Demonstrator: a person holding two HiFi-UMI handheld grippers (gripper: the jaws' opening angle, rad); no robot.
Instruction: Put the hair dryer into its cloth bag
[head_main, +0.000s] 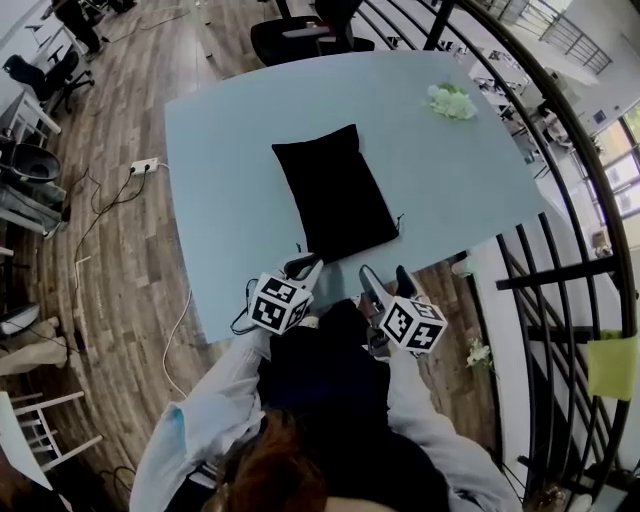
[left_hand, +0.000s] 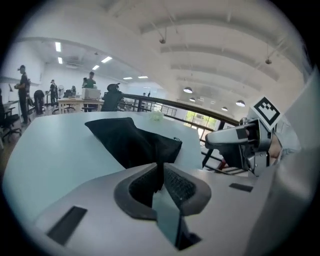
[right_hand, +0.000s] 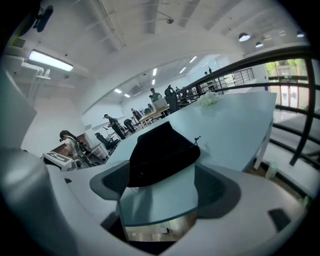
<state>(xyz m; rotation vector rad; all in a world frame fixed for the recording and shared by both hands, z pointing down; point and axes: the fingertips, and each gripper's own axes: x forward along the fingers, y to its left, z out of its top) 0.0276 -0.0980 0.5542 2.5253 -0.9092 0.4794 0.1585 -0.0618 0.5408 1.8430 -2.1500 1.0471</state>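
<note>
Black cloth bag (head_main: 335, 195) lies bulging on the pale blue desk (head_main: 220, 140) in the head view; no hair dryer shows, so it is likely inside. Left gripper view: left claw (left_hand: 161, 172) pressed together, empty, short of the bag. Right gripper view: right claw (right_hand: 159, 190) spread, empty, facing the bag; pinching its thin black cord (right_hand: 196, 138) squarely should avoid dragging the bag.

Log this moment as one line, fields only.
left gripper: shut, empty | right gripper: open, empty | cloth bag: lying on table, untouched | hair dryer: not visible
</note>
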